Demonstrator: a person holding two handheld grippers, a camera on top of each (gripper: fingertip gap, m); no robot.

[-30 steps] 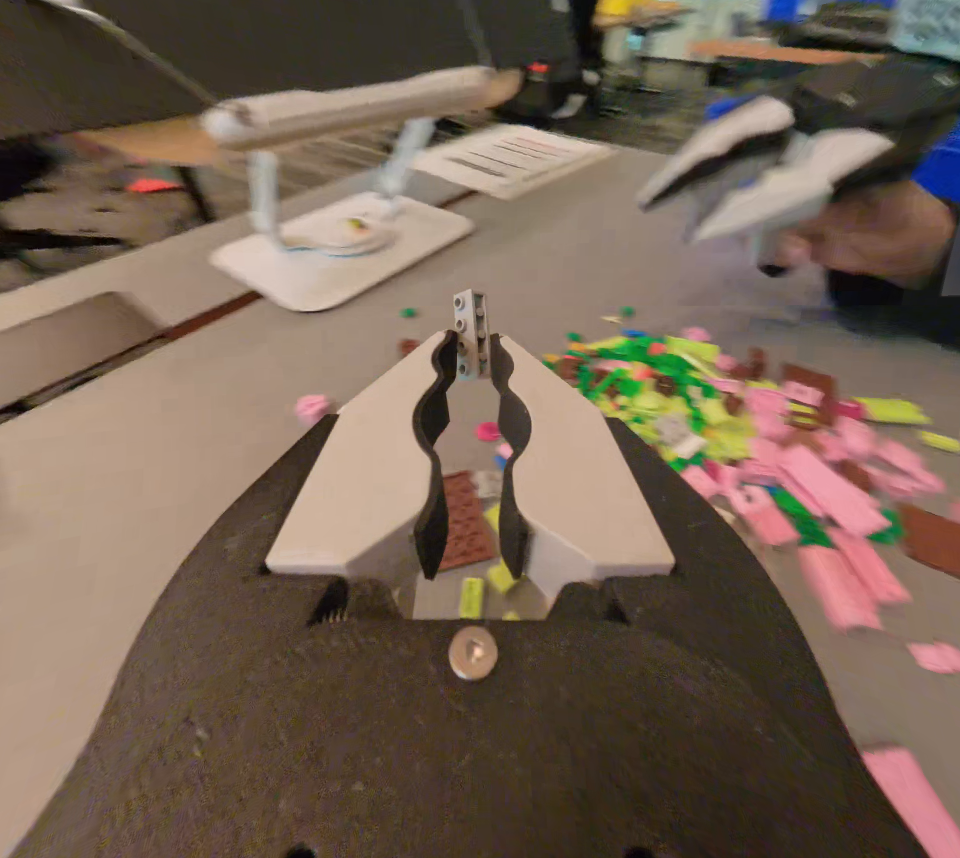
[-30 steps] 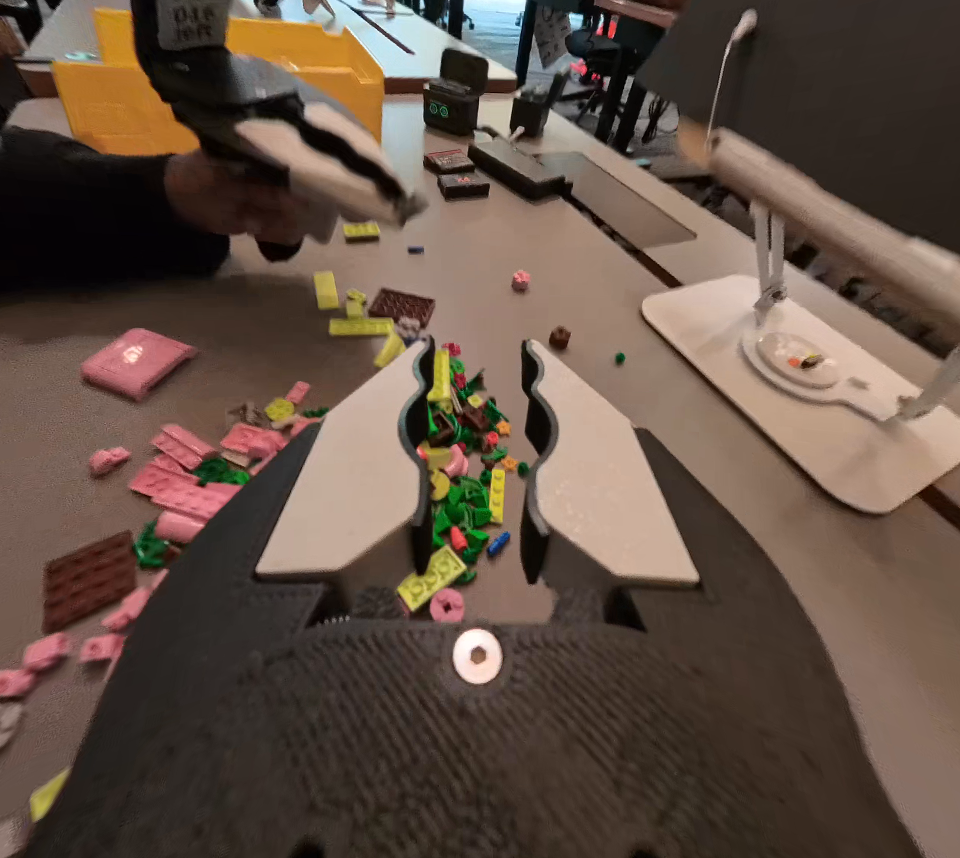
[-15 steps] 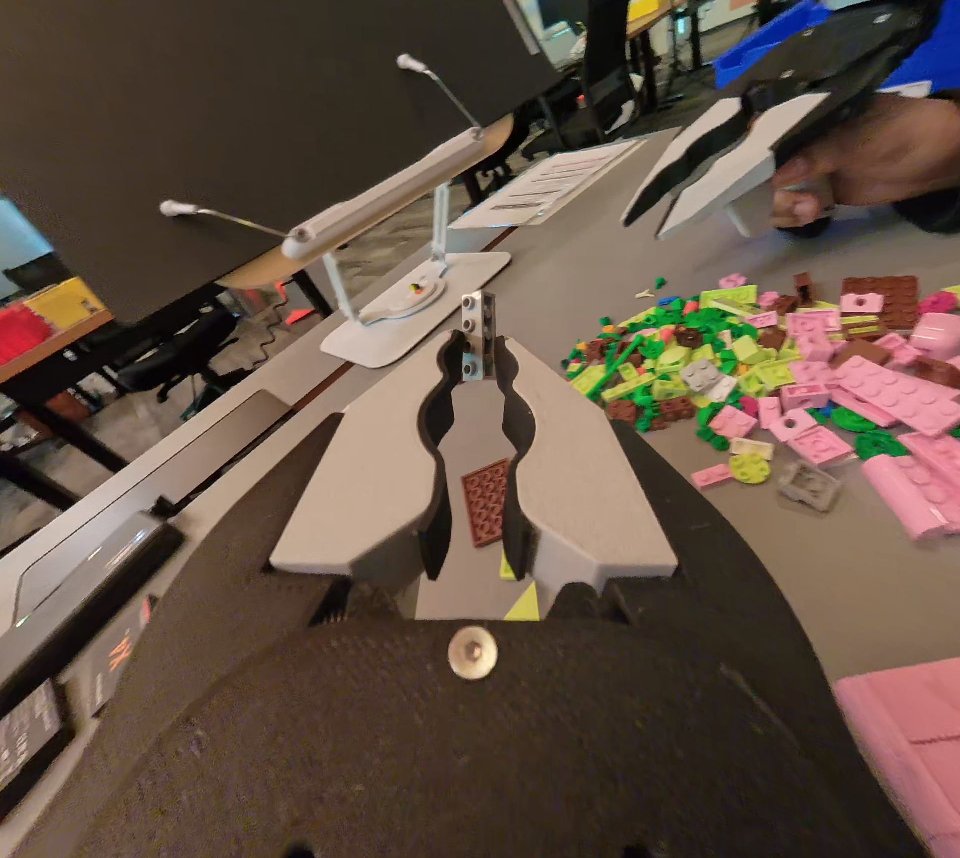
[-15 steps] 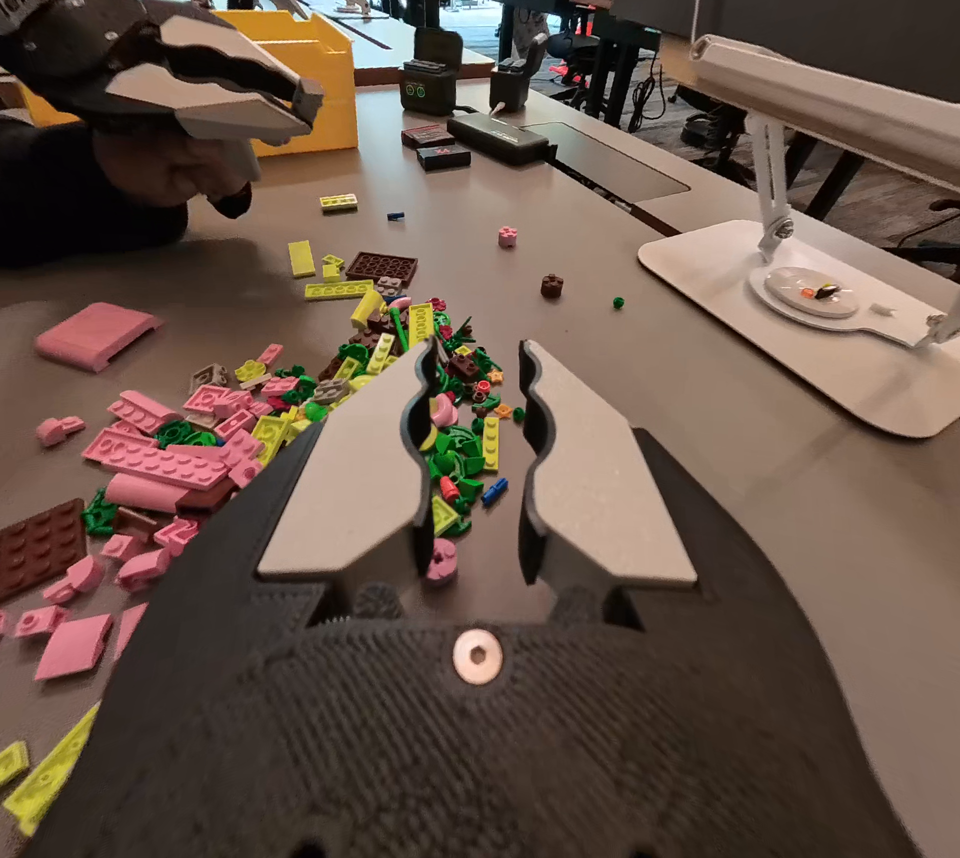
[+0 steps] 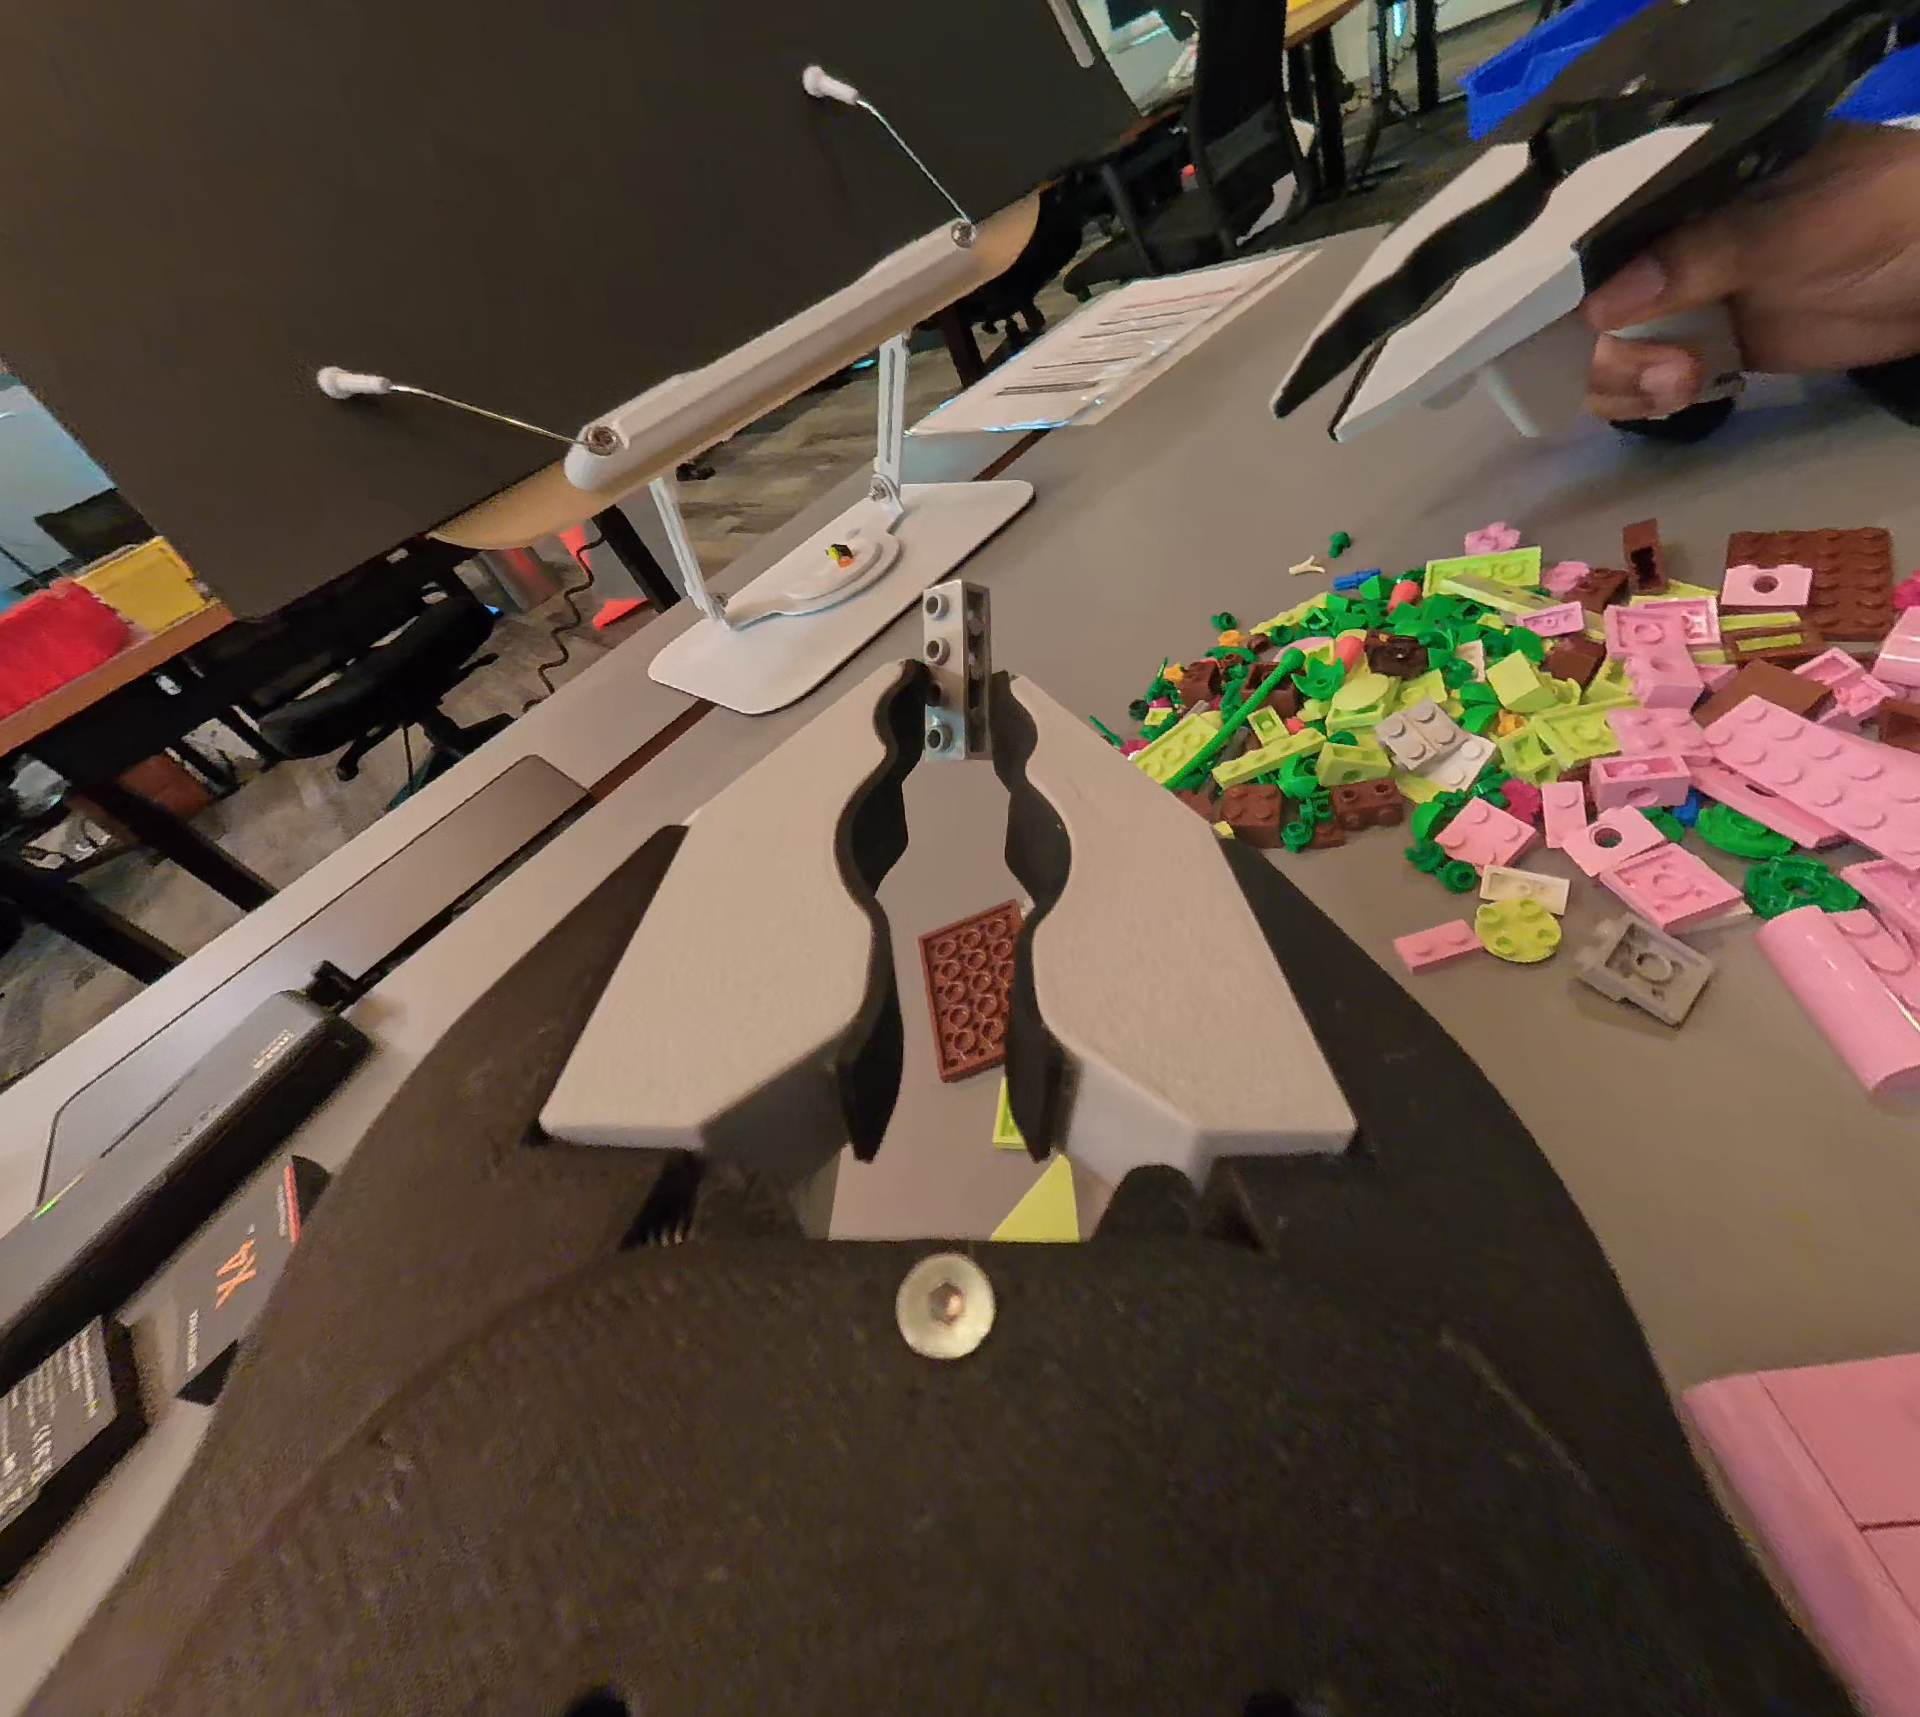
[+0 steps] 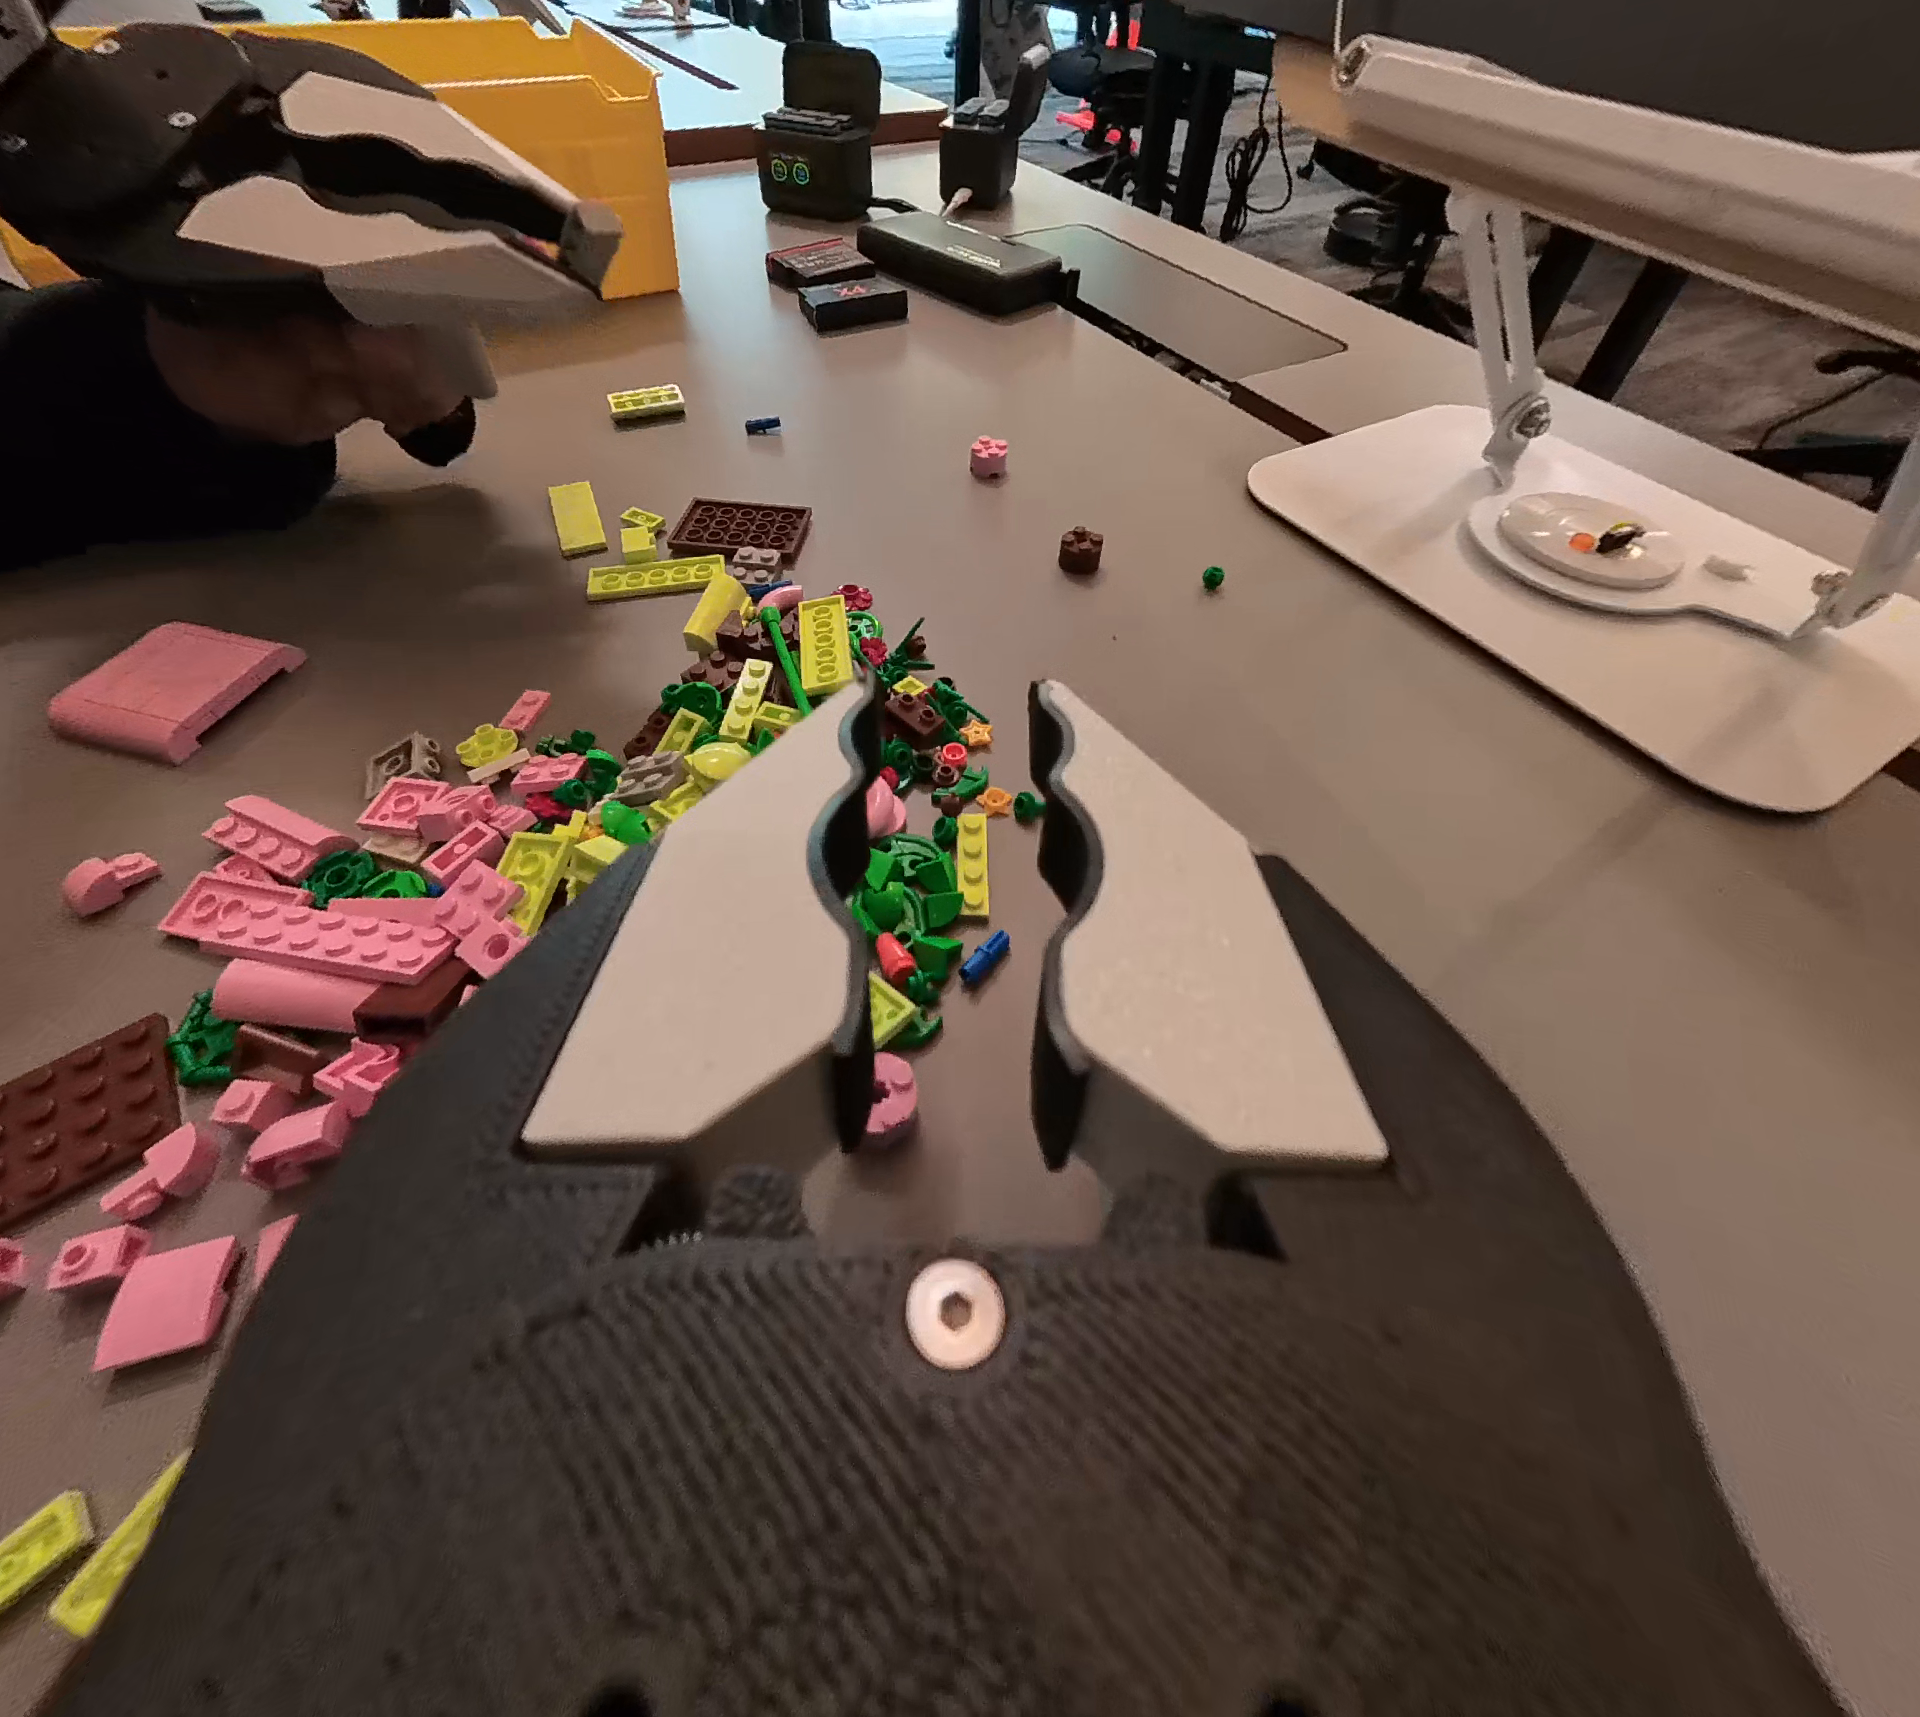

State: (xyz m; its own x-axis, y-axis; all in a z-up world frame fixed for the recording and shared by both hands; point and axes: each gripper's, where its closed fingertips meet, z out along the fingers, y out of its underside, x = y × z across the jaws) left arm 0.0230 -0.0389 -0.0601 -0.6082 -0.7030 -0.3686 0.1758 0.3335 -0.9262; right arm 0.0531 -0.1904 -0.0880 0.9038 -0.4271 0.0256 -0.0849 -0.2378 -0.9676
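Left gripper (image 5: 956, 711): grey brick (image 5: 958, 688) upright.

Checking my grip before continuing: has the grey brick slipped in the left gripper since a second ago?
No. The grey brick sits at the left gripper fingertips as before, equally protruding.

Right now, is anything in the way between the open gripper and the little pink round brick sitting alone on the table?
Yes. The right gripper hangs open above the brick pile, which lies between its fingers and the pink round brick. Past the pile, only bare table leads to the brick.
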